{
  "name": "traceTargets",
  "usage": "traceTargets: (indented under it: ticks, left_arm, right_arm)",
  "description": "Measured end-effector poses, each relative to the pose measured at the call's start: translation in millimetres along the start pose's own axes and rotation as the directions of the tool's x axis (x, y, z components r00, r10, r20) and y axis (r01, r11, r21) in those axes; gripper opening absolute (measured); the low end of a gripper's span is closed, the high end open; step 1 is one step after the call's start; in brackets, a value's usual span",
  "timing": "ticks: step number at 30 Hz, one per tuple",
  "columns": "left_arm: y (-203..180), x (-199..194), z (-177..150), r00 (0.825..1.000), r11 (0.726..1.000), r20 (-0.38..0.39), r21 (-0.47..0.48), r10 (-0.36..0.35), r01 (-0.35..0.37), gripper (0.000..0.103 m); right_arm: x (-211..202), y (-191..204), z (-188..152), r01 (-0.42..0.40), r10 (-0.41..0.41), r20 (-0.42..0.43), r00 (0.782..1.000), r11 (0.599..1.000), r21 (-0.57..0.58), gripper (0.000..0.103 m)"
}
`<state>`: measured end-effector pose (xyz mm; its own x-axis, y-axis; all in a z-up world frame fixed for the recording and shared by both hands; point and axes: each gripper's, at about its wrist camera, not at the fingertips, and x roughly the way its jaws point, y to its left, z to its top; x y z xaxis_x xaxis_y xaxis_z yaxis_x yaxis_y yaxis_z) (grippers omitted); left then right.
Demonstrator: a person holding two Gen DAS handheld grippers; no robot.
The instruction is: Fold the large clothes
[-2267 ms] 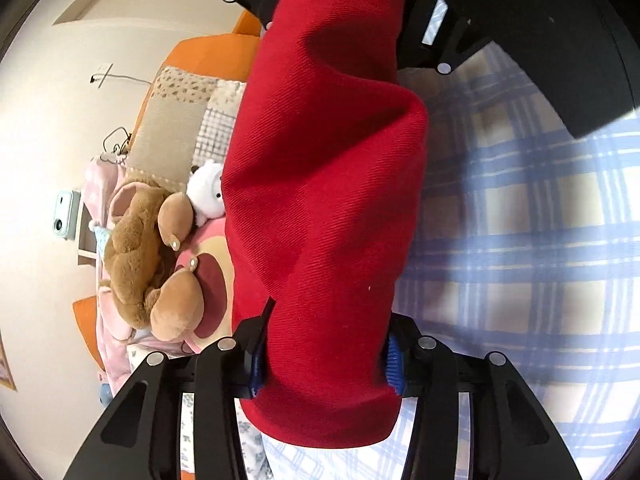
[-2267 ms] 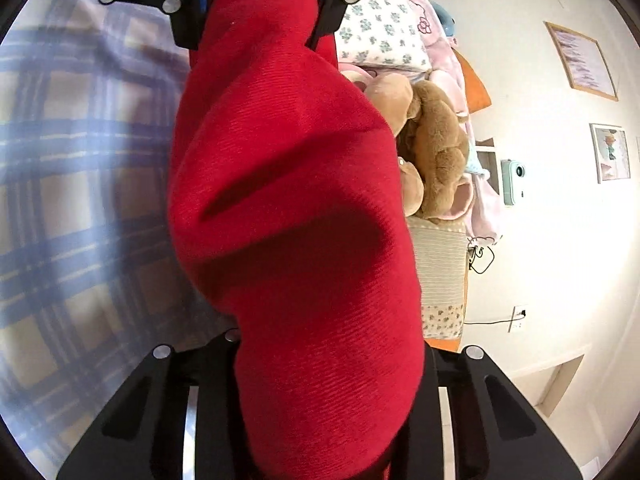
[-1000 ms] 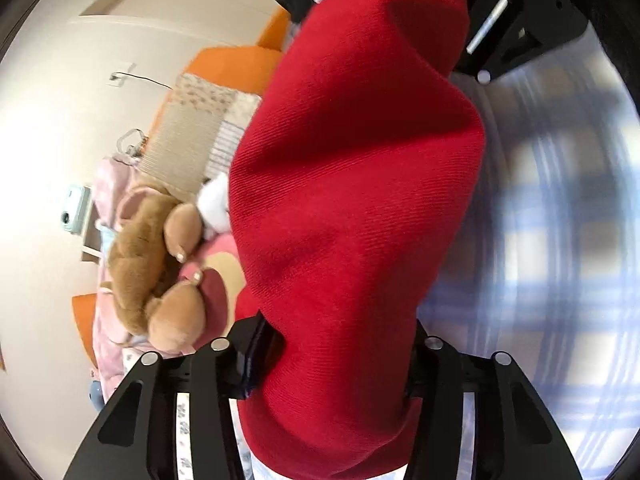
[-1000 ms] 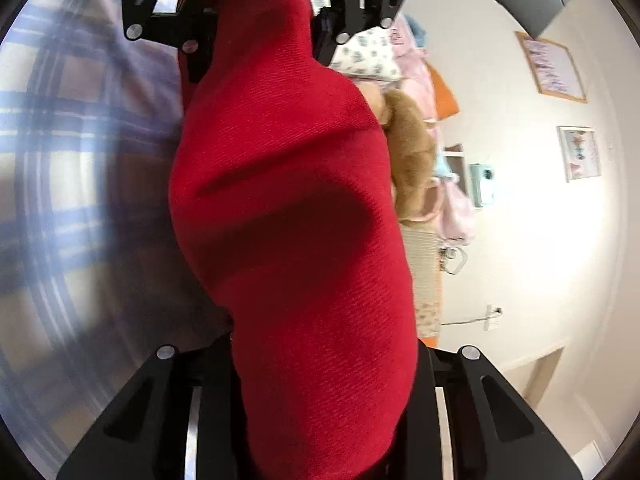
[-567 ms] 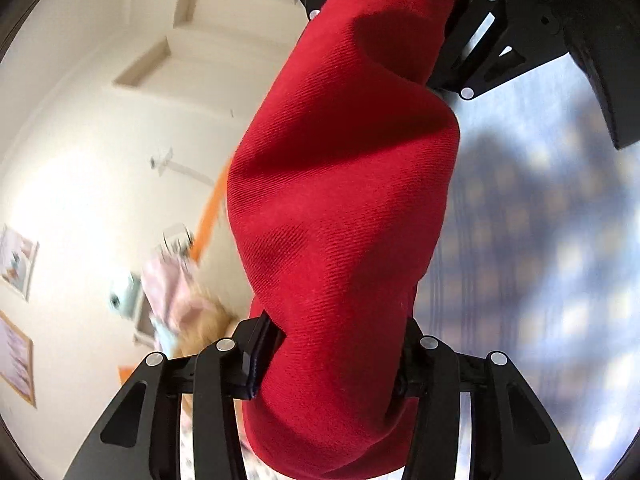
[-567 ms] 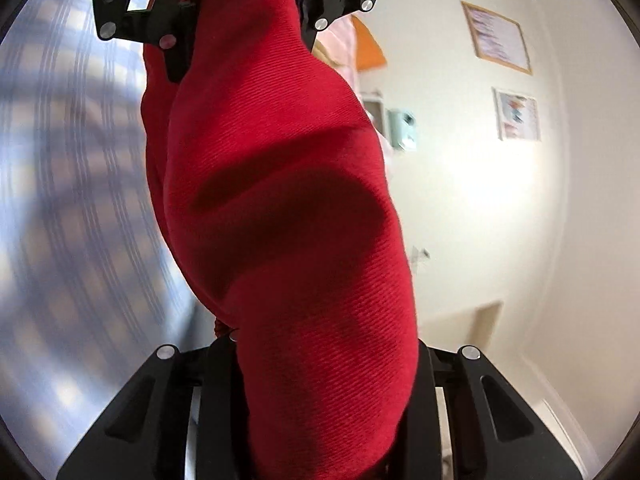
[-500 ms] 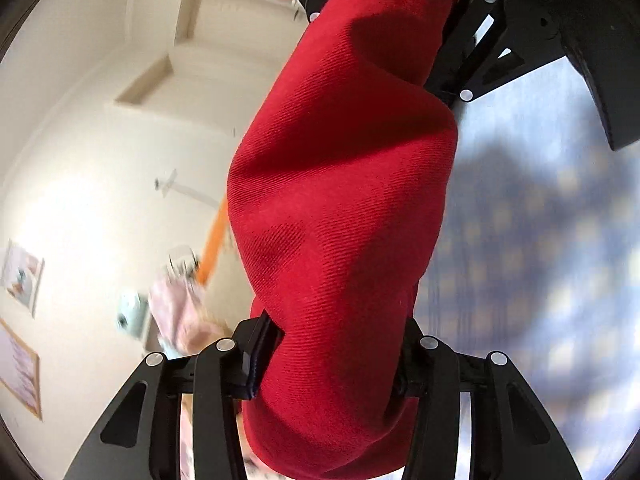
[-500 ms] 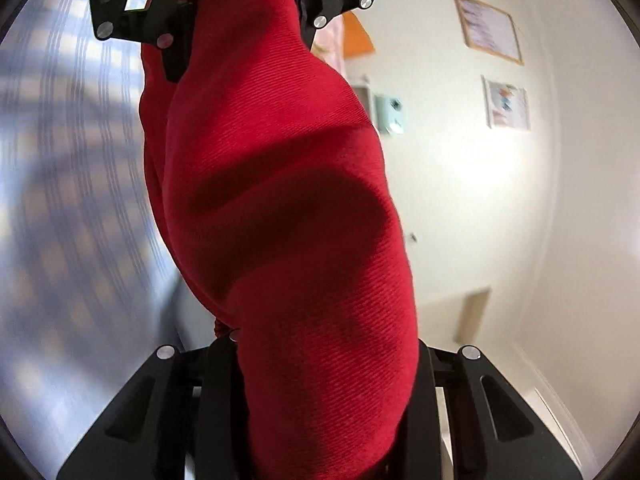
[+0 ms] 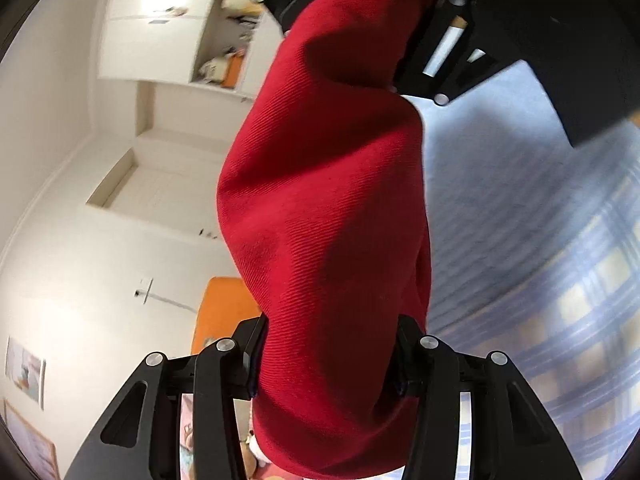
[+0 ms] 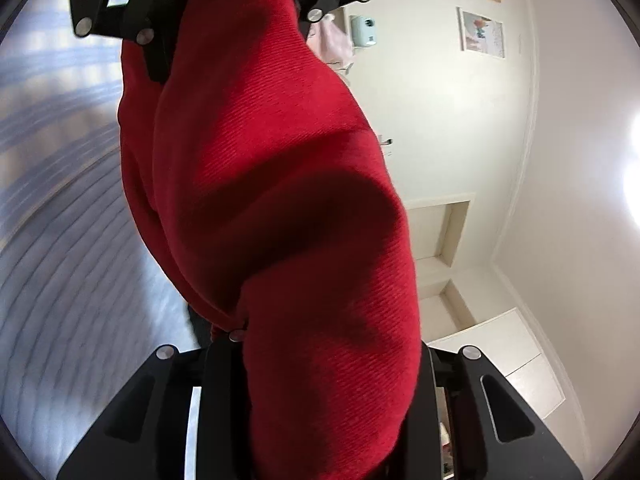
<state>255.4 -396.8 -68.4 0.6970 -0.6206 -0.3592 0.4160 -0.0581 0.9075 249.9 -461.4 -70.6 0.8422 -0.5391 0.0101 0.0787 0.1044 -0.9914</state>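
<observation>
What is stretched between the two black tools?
A red cloth bunched up, gripped by the left tool and the right tool at opposite ends; both wrist views show it.

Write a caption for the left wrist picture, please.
Left gripper and right gripper clamp opposite ends of a bunched red garment above a blue plaid bedsheet.

One red garment point(image 9: 328, 216). Two grippers, left point(image 9: 326, 356) and right point(image 10: 332, 360), each with two jaws. One plaid bedsheet point(image 9: 560, 280), blurred. Two framed pictures point(image 10: 482, 32) on the wall, perhaps more beyond the edge. One pale wall device point(image 10: 363, 31). One orange cushion point(image 9: 222, 304).
</observation>
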Motion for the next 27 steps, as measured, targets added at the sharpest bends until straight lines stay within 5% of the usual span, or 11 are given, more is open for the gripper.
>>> traceTargets:
  ticks: [8, 13, 18, 21, 23, 24, 27]
  left_arm:
    - [-85.6, 17.1, -5.1, 0.995, 0.994, -0.039, 0.054, -0.09, 0.092, 0.049]
    - [-114.2, 9.8, 2.3, 0.994, 0.992, -0.033, 0.068, -0.106, 0.108, 0.05]
    - [-145.6, 3.1, 2.9, 0.992, 0.983, -0.042, 0.138, -0.118, 0.123, 0.061]
    - [-144.5, -3.7, 7.3, 0.99, 0.982, -0.055, 0.13, -0.128, 0.134, 0.067]
    - [-139.3, -3.9, 7.3, 0.988, 0.982, -0.073, 0.119, -0.139, 0.147, 0.074]
    - [-136.9, -4.1, 7.4, 0.987, 0.982, -0.084, 0.118, -0.137, 0.147, 0.083]
    - [-137.5, -23.3, 1.3, 0.988, 0.98, -0.085, 0.14, -0.131, 0.142, 0.094]
  right_arm:
    - [-13.1, 76.4, -25.4, -0.128, 0.128, -0.018, 0.992, 0.992, 0.022, 0.03]
    - [-25.0, 105.6, -40.0, -0.139, 0.139, 0.006, 0.99, 0.99, 0.005, 0.031]
    - [-36.8, 126.2, -49.8, -0.146, 0.15, 0.032, 0.988, 0.986, -0.084, 0.039]
    - [-36.0, 127.9, -50.7, -0.109, 0.113, 0.026, 0.993, 0.989, -0.104, 0.051]
    - [-32.6, 120.1, -40.1, -0.05, 0.053, 0.027, 0.998, 0.993, -0.103, 0.084]
    - [-31.5, 115.7, -39.4, -0.034, 0.037, 0.028, 0.999, 0.995, -0.098, 0.092]
    - [-28.6, 89.0, -41.5, -0.107, 0.107, -0.001, 0.994, 0.991, -0.08, 0.098]
